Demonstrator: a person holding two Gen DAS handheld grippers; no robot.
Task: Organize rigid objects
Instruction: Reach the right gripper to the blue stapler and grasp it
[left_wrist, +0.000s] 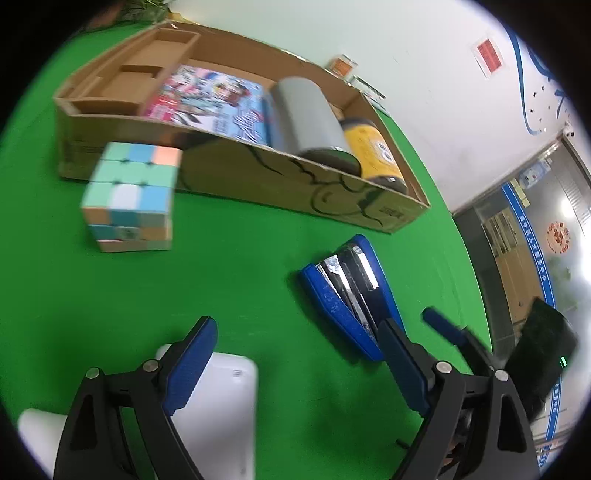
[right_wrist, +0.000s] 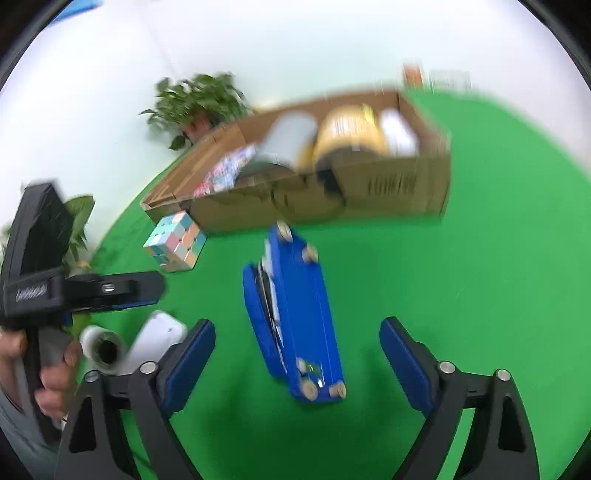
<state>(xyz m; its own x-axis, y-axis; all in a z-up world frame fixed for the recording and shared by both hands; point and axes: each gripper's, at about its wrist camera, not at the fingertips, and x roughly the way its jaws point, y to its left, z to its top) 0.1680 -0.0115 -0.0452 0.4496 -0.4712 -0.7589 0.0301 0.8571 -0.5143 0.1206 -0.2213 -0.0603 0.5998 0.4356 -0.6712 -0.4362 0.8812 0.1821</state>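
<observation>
Left wrist view showed the left gripper (left_wrist: 299, 354) with jaws spread wide and nothing between them, above the green table (left_wrist: 240, 280). The cardboard box (left_wrist: 258, 173) served as the landmark. Inside the box lay a magazine (left_wrist: 210, 99), a grey cylinder (left_wrist: 310, 114) and a yellow can (left_wrist: 373, 151) side by side. The pastel cube (left_wrist: 129, 199) stood just in front of the box's left end. The blue stapler (left_wrist: 351, 295) lay on its side in front of the box, nearer the grippers. Right wrist view showed the right gripper (right_wrist: 297, 354) likewise wide open and empty, the stapler lying between its fingers untouched. A white device (left_wrist: 221, 398) lay farther from the box, under the left gripper.
</observation>
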